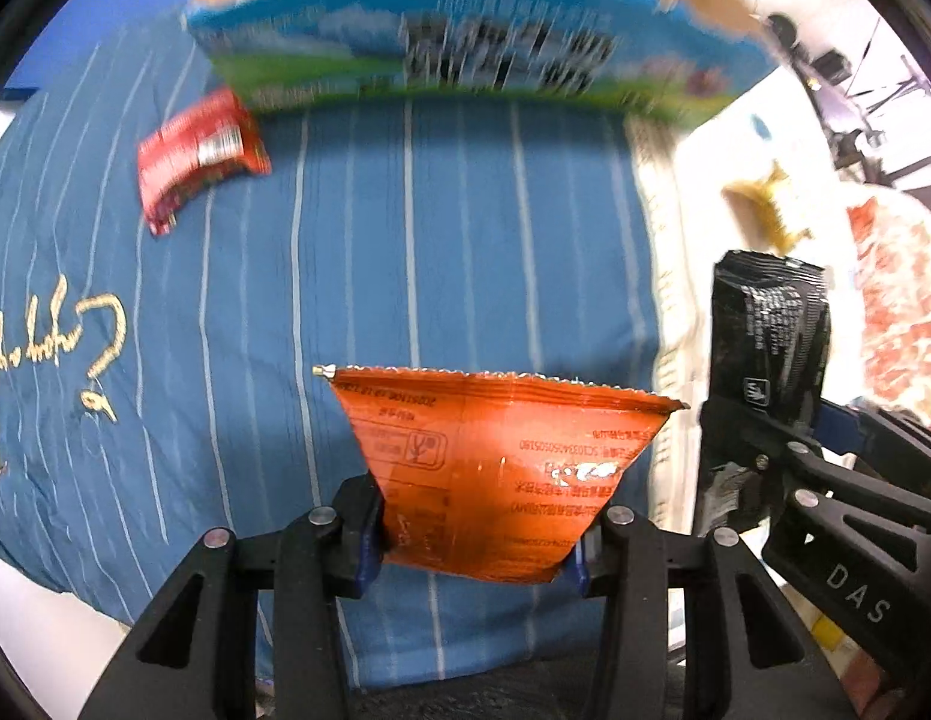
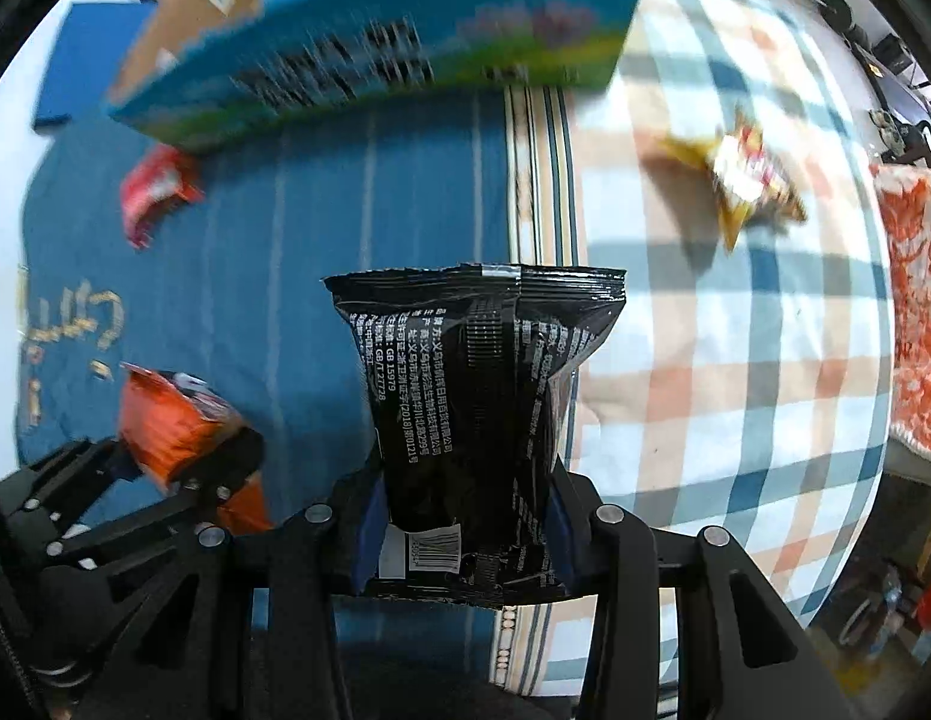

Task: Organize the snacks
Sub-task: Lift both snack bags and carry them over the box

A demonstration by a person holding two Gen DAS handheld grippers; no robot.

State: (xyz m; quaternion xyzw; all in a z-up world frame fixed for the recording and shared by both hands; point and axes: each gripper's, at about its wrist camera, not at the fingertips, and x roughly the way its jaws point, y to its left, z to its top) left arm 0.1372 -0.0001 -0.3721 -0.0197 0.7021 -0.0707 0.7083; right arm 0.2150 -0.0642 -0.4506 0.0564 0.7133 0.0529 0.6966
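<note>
My left gripper [image 1: 474,540] is shut on an orange snack packet [image 1: 495,468], which hangs above the blue striped cloth [image 1: 405,252]. My right gripper [image 2: 465,531] is shut on a black snack packet [image 2: 477,396], held off the surface over the seam between the blue cloth [image 2: 321,228] and the checked cloth [image 2: 735,360]. In the left wrist view the black packet [image 1: 771,342] and the right gripper appear at the right edge. In the right wrist view the orange packet [image 2: 171,426] shows at lower left. A blue and green box [image 1: 465,54] stands at the far side.
A red snack packet [image 1: 195,159] lies on the blue cloth at far left, below the box [image 2: 375,42]. A yellow packet [image 2: 747,174] lies on the checked cloth at far right. An orange-patterned cloth [image 2: 915,312] lies at the right edge. Cardboard boxes stand behind.
</note>
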